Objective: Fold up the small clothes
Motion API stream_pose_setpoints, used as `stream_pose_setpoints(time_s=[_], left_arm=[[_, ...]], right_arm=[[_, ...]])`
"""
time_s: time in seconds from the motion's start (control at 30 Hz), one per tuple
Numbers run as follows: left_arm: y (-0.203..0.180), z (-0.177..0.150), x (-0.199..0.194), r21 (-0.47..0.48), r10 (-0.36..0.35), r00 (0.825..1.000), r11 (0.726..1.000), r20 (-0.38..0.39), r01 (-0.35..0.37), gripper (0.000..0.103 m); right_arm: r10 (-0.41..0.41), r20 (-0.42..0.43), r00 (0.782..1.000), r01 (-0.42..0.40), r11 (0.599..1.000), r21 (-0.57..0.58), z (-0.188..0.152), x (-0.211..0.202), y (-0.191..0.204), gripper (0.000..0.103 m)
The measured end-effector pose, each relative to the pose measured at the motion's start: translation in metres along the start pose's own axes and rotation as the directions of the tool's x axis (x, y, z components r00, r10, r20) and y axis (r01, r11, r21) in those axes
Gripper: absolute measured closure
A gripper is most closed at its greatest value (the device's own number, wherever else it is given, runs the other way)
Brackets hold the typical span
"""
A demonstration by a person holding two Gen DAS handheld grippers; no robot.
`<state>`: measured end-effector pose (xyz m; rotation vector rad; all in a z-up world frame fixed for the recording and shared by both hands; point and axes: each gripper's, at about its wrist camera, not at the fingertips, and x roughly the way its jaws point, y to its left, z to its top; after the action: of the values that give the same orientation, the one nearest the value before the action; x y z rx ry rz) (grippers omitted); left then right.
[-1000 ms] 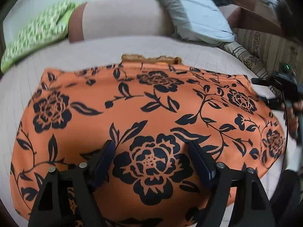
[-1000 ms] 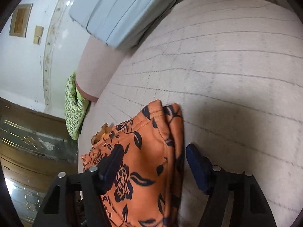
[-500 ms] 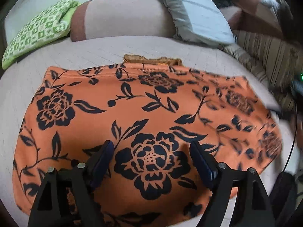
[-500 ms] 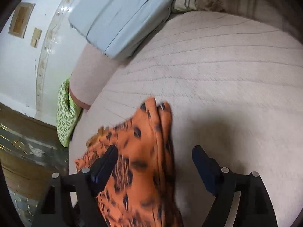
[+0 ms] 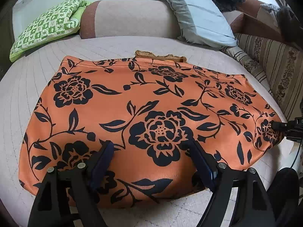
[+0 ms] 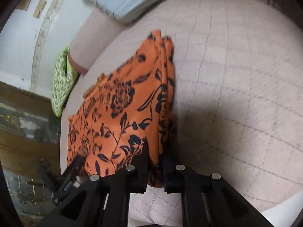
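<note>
Orange garment with black floral print, soft matte knit, folded into a broad flat trapezoid; lies on the quilted pale mattress, stitched in a grid. A ribbed mustard-brown band pokes out at the far edge. In the right wrist view the garment's side edge shows stacked layers.

Left gripper hangs tilted down over the near edge, jaws released and wide, dark blue pads either side of a big flower, pressing on nothing.

Right gripper at the garment's right end, jaws clenched on the layered orange fabric edge between the black fingers; picture motion-blurred. Its tip shows at the right rim of the left view.

Around: green-checked cushion, beige bolster with a brown end, pale blue pillow, striped patterned fabric.
</note>
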<state>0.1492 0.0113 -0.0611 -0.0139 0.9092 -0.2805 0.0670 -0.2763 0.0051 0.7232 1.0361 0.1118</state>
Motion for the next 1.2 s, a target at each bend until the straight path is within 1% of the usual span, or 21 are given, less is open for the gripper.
stream_pose_setpoints(time_s=[0.03,0.07,0.1,0.17,0.2,0.27,0.33,0.43,0.47,0.53,0.57,0.6,0.7,0.77,0.87,0.93,1.03,1.07,1.1,1.17,1.2], left_arm=[[0.001,0.0,0.0,-0.008,-0.004,1.0,1.0,-0.001,0.004,0.021],[0.002,0.0,0.001,-0.013,-0.005,1.0,1.0,-0.004,0.005,0.021],[0.003,0.0,0.001,-0.013,-0.005,1.0,1.0,-0.006,0.004,0.021],[0.004,0.002,-0.003,-0.01,-0.005,1.0,1.0,-0.007,0.005,0.021],[0.007,0.004,-0.008,-0.019,-0.014,1.0,1.0,0.003,0.014,0.021],[0.016,0.01,-0.024,-0.045,-0.023,0.998,0.999,0.054,0.026,0.021],[0.034,0.014,-0.046,-0.09,-0.011,0.994,0.996,0.109,0.021,0.021],[0.077,0.011,-0.07,-0.222,-0.002,0.991,0.975,0.134,0.032,0.021],[0.095,0.009,-0.074,-0.272,0.0,0.992,0.962,0.127,0.035,0.021],[0.133,-0.002,-0.078,-0.395,-0.003,0.996,0.918,0.092,0.04,0.021],[0.144,-0.007,-0.077,-0.434,-0.008,0.997,0.9,0.074,0.039,0.021],[0.156,-0.015,-0.074,-0.469,-0.021,0.999,0.882,0.048,0.041,0.021],[0.168,-0.029,-0.06,-0.508,-0.08,0.996,0.859,-0.027,0.055,0.021],[0.17,-0.035,-0.051,-0.54,-0.122,0.991,0.838,-0.051,0.075,0.022],[0.166,-0.028,-0.051,-0.528,-0.087,0.995,0.848,-0.054,0.046,0.056],[0.166,-0.027,-0.051,-0.515,-0.064,0.995,0.857,-0.079,0.014,0.059],[0.171,-0.029,-0.042,-0.511,-0.039,0.99,0.859,-0.136,-0.036,0.073],[0.174,-0.03,-0.042,-0.525,-0.045,0.99,0.85,-0.134,-0.032,0.08],[0.18,-0.033,-0.042,-0.565,-0.066,0.99,0.825,-0.121,-0.014,0.085],[0.191,-0.043,-0.048,-0.664,-0.129,0.988,0.747,-0.081,0.043,0.088],[0.192,-0.047,-0.05,-0.681,-0.141,0.988,0.73,-0.06,0.062,0.088]], right_arm=[[-0.083,0.0,0.997,0.083,0.996,-0.041,-0.008,-0.01,-0.016,0.094],[-0.117,-0.038,0.992,0.115,0.992,-0.051,-0.011,-0.006,-0.024,0.094],[-0.114,-0.071,0.991,0.111,0.993,-0.04,-0.013,0.001,-0.029,0.093],[-0.096,-0.034,0.995,0.094,0.995,-0.046,-0.008,-0.01,-0.018,0.088],[-0.103,0.01,0.995,0.104,0.993,-0.063,-0.007,-0.02,-0.01,0.085],[-0.158,0.096,0.983,0.167,0.982,-0.088,-0.005,-0.04,0.003,0.07],[-0.149,0.174,0.973,0.171,0.979,-0.115,-0.006,-0.053,0.021,0.039],[-0.069,0.2,0.977,0.113,0.97,-0.217,-0.005,-0.05,0.058,0.037],[-0.054,0.196,0.979,0.102,0.965,-0.242,-0.007,-0.044,0.067,0.037],[-0.037,0.167,0.985,0.084,0.955,-0.286,-0.007,-0.018,0.081,0.036],[-0.036,0.156,0.987,0.081,0.953,-0.291,-0.009,-0.017,0.07,0.036],[-0.045,0.141,0.989,0.085,0.953,-0.291,-0.01,-0.001,0.068,0.036],[-0.041,0.073,0.996,0.057,0.972,-0.229,-0.017,0.027,0.045,0.036],[-0.002,0.111,0.994,0.028,0.971,-0.236,-0.024,0.031,0.038,0.036],[0.038,0.119,0.992,-0.008,0.969,-0.248,-0.027,0.029,0.033,0.035],[0.06,0.114,0.992,-0.031,0.971,-0.237,-0.025,0.026,0.027,0.035],[0.079,0.118,0.99,-0.05,0.971,-0.233,-0.025,0.024,0.022,0.035],[0.081,0.119,0.99,-0.051,0.97,-0.236,-0.025,0.023,0.022,0.034],[0.081,0.12,0.989,-0.05,0.97,-0.24,-0.025,0.021,0.023,0.034],[0.084,0.12,0.989,-0.053,0.968,-0.245,-0.025,0.022,0.023,0.034],[0.087,0.12,0.989,-0.056,0.968,-0.244,-0.024,0.024,0.024,0.034]])
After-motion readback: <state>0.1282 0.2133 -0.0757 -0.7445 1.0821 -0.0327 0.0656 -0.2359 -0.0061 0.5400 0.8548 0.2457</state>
